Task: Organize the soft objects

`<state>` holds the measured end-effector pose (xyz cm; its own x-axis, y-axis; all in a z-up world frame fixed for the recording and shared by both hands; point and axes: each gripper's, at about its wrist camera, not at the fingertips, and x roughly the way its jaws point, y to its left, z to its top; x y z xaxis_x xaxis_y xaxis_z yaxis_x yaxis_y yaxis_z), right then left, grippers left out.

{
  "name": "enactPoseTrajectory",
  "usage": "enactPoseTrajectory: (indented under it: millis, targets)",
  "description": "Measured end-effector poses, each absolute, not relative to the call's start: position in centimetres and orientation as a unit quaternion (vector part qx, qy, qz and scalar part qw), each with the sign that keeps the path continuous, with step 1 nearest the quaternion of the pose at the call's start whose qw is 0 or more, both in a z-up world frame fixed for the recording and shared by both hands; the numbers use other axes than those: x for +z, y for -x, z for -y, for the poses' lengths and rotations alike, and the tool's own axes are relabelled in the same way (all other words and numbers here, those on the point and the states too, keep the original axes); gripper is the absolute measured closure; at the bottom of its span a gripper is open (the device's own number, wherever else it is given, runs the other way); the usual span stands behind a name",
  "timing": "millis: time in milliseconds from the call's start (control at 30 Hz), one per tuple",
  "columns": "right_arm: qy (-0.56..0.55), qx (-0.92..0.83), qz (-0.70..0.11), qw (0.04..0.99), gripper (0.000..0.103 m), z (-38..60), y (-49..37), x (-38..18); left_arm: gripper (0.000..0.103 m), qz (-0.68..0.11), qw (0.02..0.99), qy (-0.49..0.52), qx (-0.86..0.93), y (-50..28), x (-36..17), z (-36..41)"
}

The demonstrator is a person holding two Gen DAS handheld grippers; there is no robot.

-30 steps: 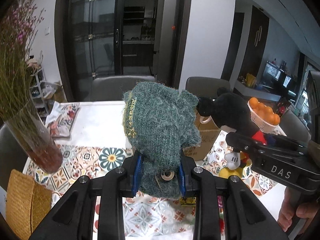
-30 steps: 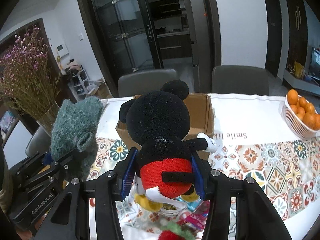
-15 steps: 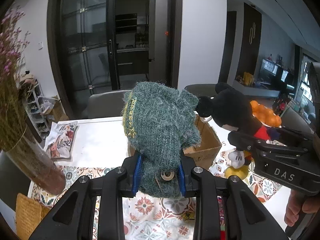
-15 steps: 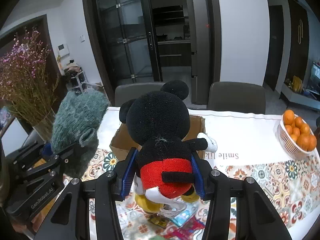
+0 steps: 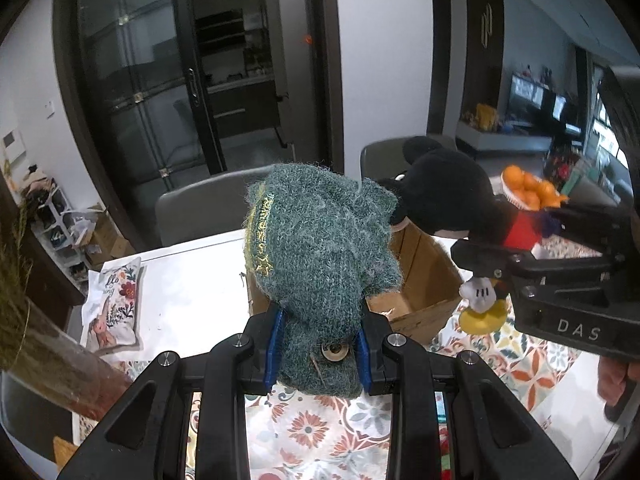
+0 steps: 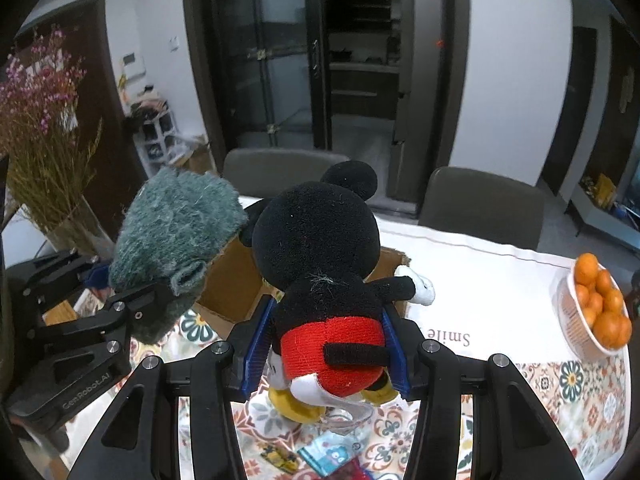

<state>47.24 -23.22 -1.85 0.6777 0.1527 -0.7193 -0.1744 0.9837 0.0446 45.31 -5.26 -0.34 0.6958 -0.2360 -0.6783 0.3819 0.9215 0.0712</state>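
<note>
Both grippers loaded. Left gripper (image 5: 320,344) has its blue pads (image 5: 275,340) pinched narrow on the lower end of a green knitted soft item (image 5: 320,256), which bulges up above the fingers; a round button-like disc shows on it between the pads, gold stitched lettering along one edge, unreadable. Right gripper (image 6: 326,354) is clamped at the waist of a black mouse plush (image 6: 320,256) with red shorts, its back to the camera, yellow feet hanging below the pads, one white-gloved hand sticking out right. Both soft things are held up off the table, side by side, nearly touching.

Just behind and below them an open cardboard box (image 5: 420,280) sits mid-table; the two held items block most of its inside, contents cannot tell. A white basket of oranges (image 6: 596,312) is near the right edge of the tabletop. A glass vase (image 5: 52,364) with dried pink-flowered stems stands at the left edge, a floral packet (image 5: 116,308) lying near it toward the far side. Small colourful wrappers (image 6: 320,454) lie at the near edge under the plush, too small to read.

Table (image 6: 500,280) carries a white cloth with upside-down lettering, partly hidden, and a patterned tile-print runner. Two grey chairs (image 6: 480,200) stand at the far edge; dark glass doors behind. A hand (image 5: 616,376) is cut off at the frame edge in the left wrist view.
</note>
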Motion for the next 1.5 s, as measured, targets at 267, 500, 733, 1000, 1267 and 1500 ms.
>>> enactPoseTrajectory:
  millis: [267,500,733,1000,1267,1500]
  targets:
    - [0.067,0.121,-0.432,0.891,0.052,22.7,-51.7,-4.1,0.073,-0.391,0.890,-0.146,-0.184,-49.1,-2.3,6.4]
    - [0.099,0.137,-0.465,0.869,0.052,22.2,-54.8,-6.1,0.073,-0.417,0.871,-0.161,-0.203,-51.7,-3.8,7.8]
    - [0.114,0.154,-0.493,0.849,0.052,22.2,-57.0,-8.4,0.073,-0.456,0.844,-0.166,-0.231,-54.6,-6.4,9.2]
    - [0.093,0.186,-0.525,0.825,0.053,22.2,-58.0,-11.6,0.071,-0.490,0.823,-0.166,-0.233,-56.2,-9.2,10.9]
    - [0.099,0.141,-0.516,0.839,0.046,23.0,-57.5,-11.8,0.035,-0.498,0.822,-0.176,-0.214,-56.6,-9.3,10.7]
    - [0.068,0.089,-0.478,0.871,0.044,24.9,-54.8,-8.8,0.027,-0.469,0.849,-0.164,-0.184,-53.9,-6.8,10.2]
